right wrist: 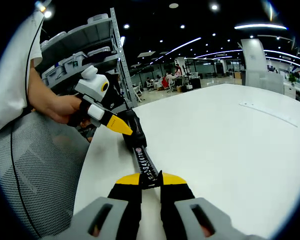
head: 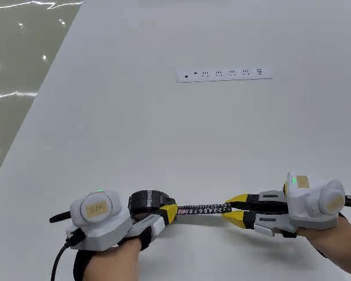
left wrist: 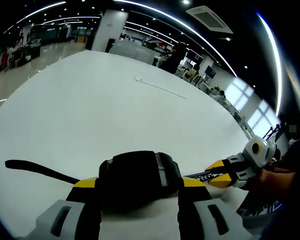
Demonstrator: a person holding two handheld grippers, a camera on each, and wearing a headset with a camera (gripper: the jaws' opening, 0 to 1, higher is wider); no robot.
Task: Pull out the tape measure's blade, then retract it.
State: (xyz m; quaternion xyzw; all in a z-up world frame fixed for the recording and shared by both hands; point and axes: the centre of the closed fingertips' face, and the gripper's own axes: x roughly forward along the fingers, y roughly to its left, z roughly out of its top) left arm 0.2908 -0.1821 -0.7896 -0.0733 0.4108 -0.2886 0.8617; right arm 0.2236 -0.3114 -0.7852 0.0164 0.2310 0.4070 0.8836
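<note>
On a white bench (head: 164,129), my left gripper (head: 161,208) clamps the black case of the tape measure (left wrist: 140,175) between its yellow-tipped jaws, one jaw on either side of the case; a black strap (left wrist: 35,170) trails from the case out to the left of those jaws and lies on the bench; my right gripper (right wrist: 150,181) is clenched on the blade (right wrist: 145,165), jaws pinched against it near its free end; the blade, out of the case by a short length, runs straight from the case to my right jaws, printed numerals facing up, low over the bench; the two pairs of jaws point at each other, near but apart, with the bare blade between them; well ahead of both, farther across the bench, a white power strip (head: 224,74) lies flat, apart from everything else.
</note>
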